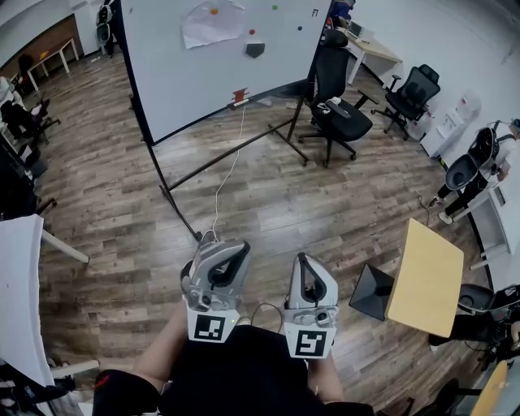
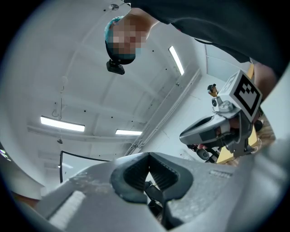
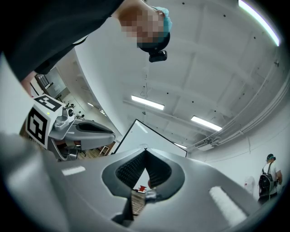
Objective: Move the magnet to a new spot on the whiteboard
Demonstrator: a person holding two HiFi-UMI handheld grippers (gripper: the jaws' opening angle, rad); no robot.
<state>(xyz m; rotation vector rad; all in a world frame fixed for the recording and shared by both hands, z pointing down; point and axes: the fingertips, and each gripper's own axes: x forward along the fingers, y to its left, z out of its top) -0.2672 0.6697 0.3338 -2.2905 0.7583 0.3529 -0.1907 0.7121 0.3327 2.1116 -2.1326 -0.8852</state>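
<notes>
The whiteboard (image 1: 175,69) stands on its wheeled frame at the far side of the wooden floor. Small round magnets stick to it: an orange one (image 1: 214,10) on a crumpled paper sheet (image 1: 207,26), a red one (image 1: 251,32), a green one (image 1: 275,7). My left gripper (image 1: 237,250) and right gripper (image 1: 302,260) are held close to the body, far from the board, both shut and empty. In the left gripper view the jaws of the left gripper (image 2: 148,155) meet against the ceiling. The right gripper (image 3: 145,152) points up past the whiteboard (image 3: 147,136).
A black office chair (image 1: 335,97) stands right of the board, another (image 1: 410,93) farther right. A wooden table (image 1: 426,276) and a black box (image 1: 372,291) are at the near right, a white table (image 1: 18,292) at the left. A cable (image 1: 227,179) trails across the floor. A person (image 1: 475,162) stands at the right.
</notes>
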